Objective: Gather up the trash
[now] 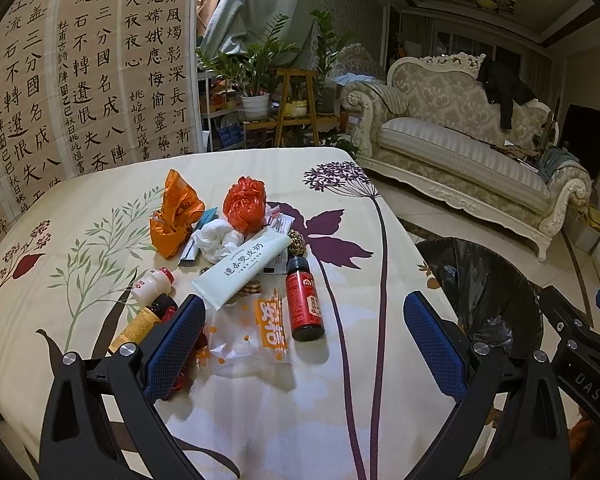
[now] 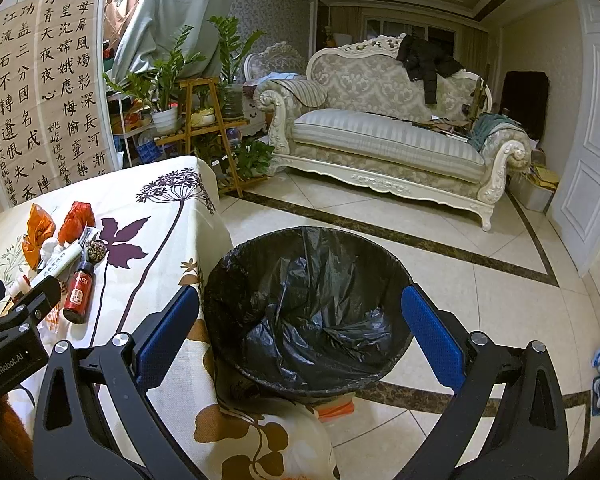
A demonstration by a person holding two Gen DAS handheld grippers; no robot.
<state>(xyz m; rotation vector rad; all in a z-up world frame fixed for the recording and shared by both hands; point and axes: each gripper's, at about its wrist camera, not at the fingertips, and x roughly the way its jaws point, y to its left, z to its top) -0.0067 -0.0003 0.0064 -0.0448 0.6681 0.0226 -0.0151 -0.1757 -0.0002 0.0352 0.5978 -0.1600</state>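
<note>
On the white tube (image 1: 242,270), print reads "建春雙皮奶".

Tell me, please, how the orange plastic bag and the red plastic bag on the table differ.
The orange plastic bag is loosely crumpled, standing up in a tall, spread shape; the red plastic bag is scrunched into a tight, rounder ball. The orange one lies further left, the red one nearer the white tube. Both are crumpled plastic, resting untouched on the floral tablecloth.
</note>
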